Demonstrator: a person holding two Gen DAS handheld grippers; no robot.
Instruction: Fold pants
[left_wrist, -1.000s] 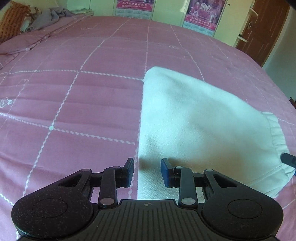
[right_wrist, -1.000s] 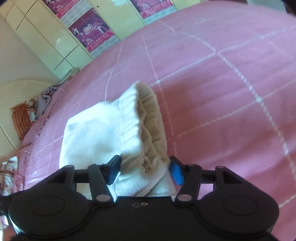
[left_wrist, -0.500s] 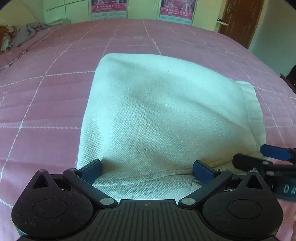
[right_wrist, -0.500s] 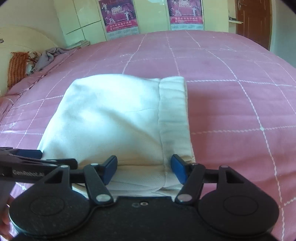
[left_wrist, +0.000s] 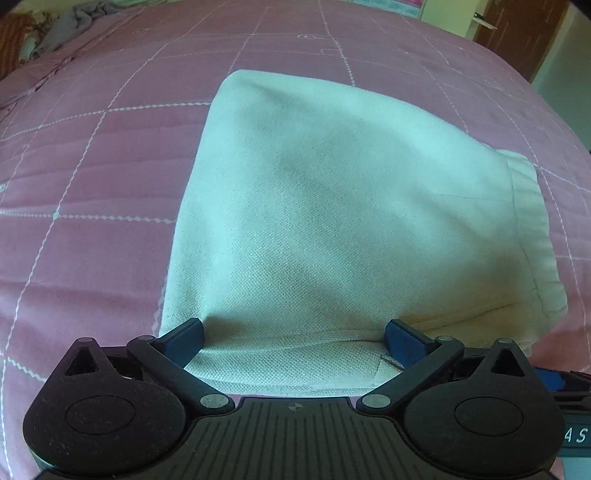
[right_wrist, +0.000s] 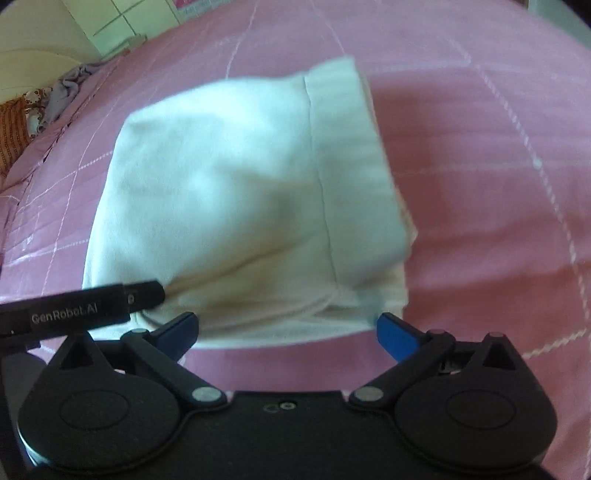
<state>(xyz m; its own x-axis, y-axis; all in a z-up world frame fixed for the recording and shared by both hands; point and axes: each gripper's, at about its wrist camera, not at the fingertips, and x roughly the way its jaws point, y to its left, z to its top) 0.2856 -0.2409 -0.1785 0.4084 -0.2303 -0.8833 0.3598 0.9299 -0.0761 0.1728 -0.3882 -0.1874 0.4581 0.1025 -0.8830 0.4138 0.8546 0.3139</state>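
**Desk:** What is on the bed?

**Photographer:** White pants (left_wrist: 351, 206), folded into a compact bundle, lying flat on a pink quilted bedspread (left_wrist: 92, 177) stitched with a white grid. The bundle sits toward the near edge of the bed, closest to both cameras. Its ribbed waistband (right_wrist: 347, 147) runs along the bundle's right side in both views.

**Desk:** And the left gripper (left_wrist: 295, 338)?

**Photographer:** Spread wide. Its two blue-padded fingers (left_wrist: 186, 334) bracket the near edge of the bundle, with cloth lying between them. Nothing is pinched. In the right wrist view, one of its black fingers (right_wrist: 144, 291) reaches in from the left and ends against the bundle's near left corner.

**Desk:** The right gripper (right_wrist: 288, 330)?

**Photographer:** Also spread wide, holding nothing. Its blue pads (right_wrist: 393, 330) sit just short of the bundle's near edge, with a strip of bare pink bedspread between the pads and the cloth. That view is slightly blurred. A sliver of this gripper shows at the right edge of the left wrist view.

**Desk:** Anything in the background?

**Photographer:** At the far left corner of the bed, a crumpled grey cloth (left_wrist: 74, 22) beside an orange patterned pillow (right_wrist: 13, 133). A brown door (left_wrist: 517, 33) stands at the far right.
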